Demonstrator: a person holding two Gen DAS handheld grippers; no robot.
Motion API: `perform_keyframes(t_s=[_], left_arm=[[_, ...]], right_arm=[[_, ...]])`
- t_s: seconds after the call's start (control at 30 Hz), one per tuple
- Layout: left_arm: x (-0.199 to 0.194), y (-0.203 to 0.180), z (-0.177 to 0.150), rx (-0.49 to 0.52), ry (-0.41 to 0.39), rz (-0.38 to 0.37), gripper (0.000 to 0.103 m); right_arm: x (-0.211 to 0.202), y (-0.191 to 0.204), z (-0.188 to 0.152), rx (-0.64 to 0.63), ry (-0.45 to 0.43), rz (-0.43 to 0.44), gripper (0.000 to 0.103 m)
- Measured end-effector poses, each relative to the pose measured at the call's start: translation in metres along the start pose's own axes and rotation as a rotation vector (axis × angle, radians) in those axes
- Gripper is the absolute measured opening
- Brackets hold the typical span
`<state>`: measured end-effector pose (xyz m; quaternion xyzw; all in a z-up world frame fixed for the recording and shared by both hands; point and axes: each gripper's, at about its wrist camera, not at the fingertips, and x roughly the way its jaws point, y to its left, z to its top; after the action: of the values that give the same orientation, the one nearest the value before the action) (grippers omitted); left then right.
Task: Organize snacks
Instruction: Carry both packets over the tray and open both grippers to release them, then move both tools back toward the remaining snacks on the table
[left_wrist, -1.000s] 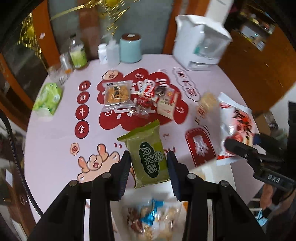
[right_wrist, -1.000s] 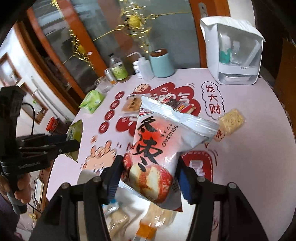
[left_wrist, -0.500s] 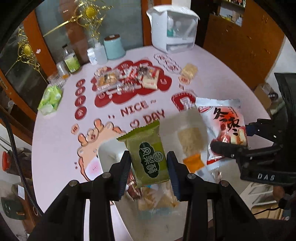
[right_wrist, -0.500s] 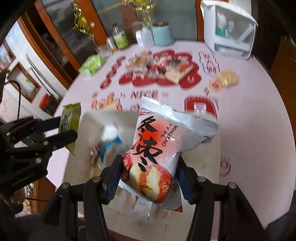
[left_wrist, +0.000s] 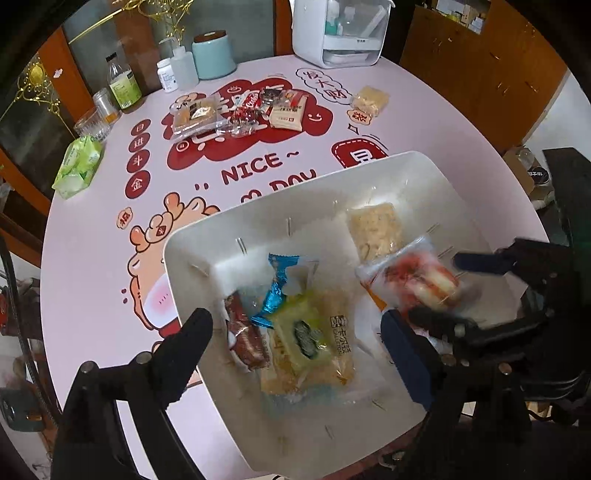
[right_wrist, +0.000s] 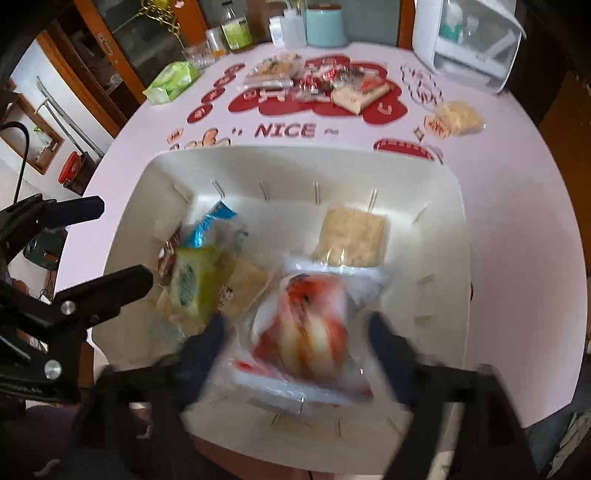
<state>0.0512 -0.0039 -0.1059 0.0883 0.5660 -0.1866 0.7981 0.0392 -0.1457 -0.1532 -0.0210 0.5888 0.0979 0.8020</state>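
Two grippers hang over the white bin in the lower middle of both views, and both of mine now stand wide apart with nothing between the fingers. The left gripper (left_wrist: 295, 332) frames the green snack packet (left_wrist: 301, 334), which lies flat in the white bin (left_wrist: 369, 173) on a pale wrapper beside a blue-ended packet (left_wrist: 275, 284) and a brown bar (left_wrist: 245, 339). The right gripper (right_wrist: 295, 332) sits just above the red-and-white bag (right_wrist: 306, 325), blurred, loose in the bin in front of a pale rice-cracker square (right_wrist: 351, 236). From the left wrist view I see the right gripper (left_wrist: 436, 284) at the right edge, beside the same bag (left_wrist: 413, 280). On the pink tablecloth (left_wrist: 92, 258) I can read "NICE" and part of "DAY"; the green packet's print is too blurred to read. At the upper centre, a cluster of wrapped snacks (left_wrist: 240, 110) stays on the red cloud print, with one more pale cracker pack (left_wrist: 369, 99) to its right. Half a second ago each gripper was clamped on its packet above the bin; both packets have since dropped in.
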Motion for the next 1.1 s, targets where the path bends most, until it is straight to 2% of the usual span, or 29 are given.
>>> perform_keyframes(t_s=[0.77,1.1], left_arm=[[-0.014,0.009,-0.005,-0.042,-0.019,0.025,0.093],[-0.019,0.009,0.001,-0.040,-0.053,0.037,0.093]], right_arm=[[-0.005,0.008,0.005,0.017,-0.005,0.027,0.086],[-0.015,0.004,0.011,0.021,-0.061,0.008,0.086]])
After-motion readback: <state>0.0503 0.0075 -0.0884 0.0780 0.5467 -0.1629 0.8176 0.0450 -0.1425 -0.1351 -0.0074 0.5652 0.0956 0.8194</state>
